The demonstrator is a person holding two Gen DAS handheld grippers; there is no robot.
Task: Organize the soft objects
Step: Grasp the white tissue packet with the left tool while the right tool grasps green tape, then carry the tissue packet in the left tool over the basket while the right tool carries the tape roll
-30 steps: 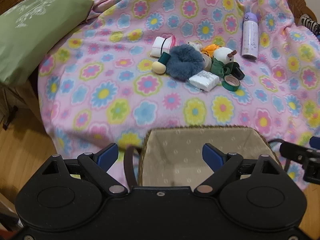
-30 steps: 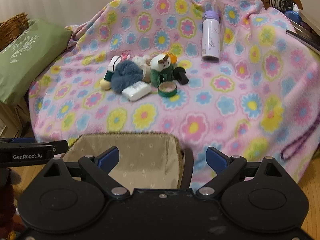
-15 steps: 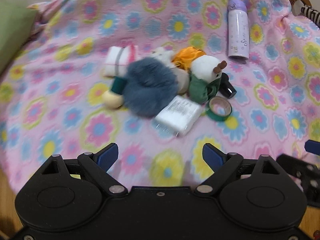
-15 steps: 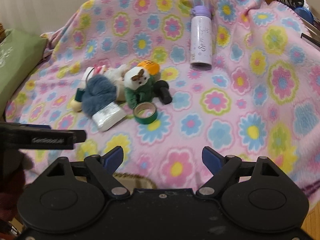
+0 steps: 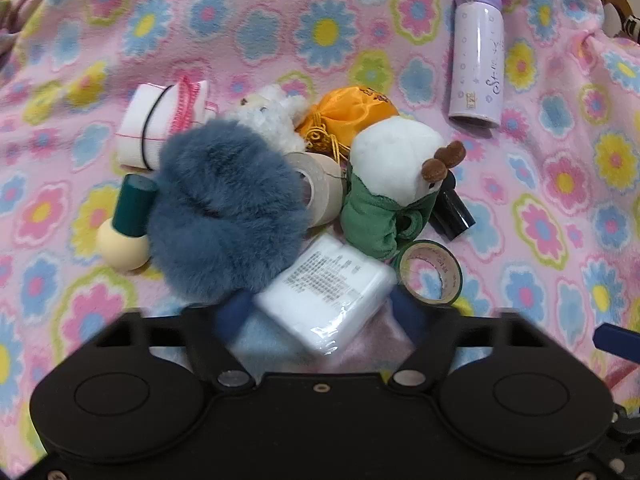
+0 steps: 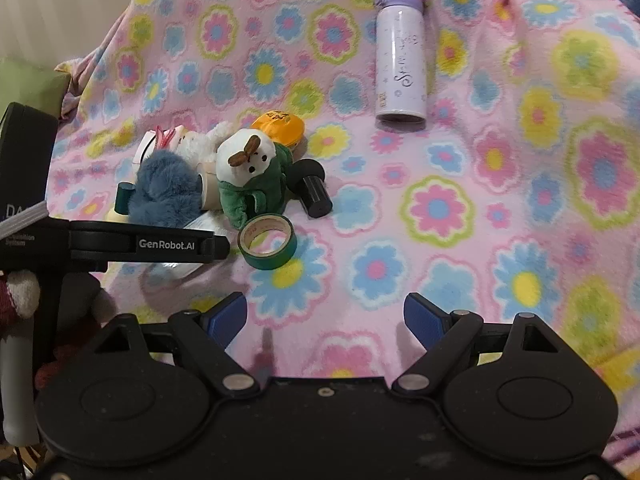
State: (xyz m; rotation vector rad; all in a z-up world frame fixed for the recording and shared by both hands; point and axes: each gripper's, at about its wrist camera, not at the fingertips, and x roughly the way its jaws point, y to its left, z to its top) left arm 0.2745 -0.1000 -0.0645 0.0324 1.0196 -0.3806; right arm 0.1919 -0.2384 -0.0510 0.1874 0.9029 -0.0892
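The left gripper [image 5: 324,312] was closing on the white tissue pack [image 5: 332,292], which lay between its blurred blue pads at the near edge of the pile on the flowered blanket [image 5: 540,240]; whether the pads already pressed the wrapper cannot be told. The right gripper [image 6: 326,318] hovered spread and empty over bare blanket, apart from the pile.

To do this grasp well, the pads should meet the pack's 2 long sides squarely and squeeze gently, since the plastic wrapper looked slippery and the contents would yield. The fluffy blue pom-pom [image 5: 224,216] touched the pack's left corner and the green tape roll [image 5: 432,276] sat just beside its right corner, so a straight lift would likely avoid dragging either. The green-suited plush [image 5: 392,192] lay behind it.

Compared with 1 second earlier, both cameras had come much nearer the pile: the cloth-lined basket that filled the foreground was out of view, the left jaws had narrowed from wide, and the pile itself looked undisturbed.
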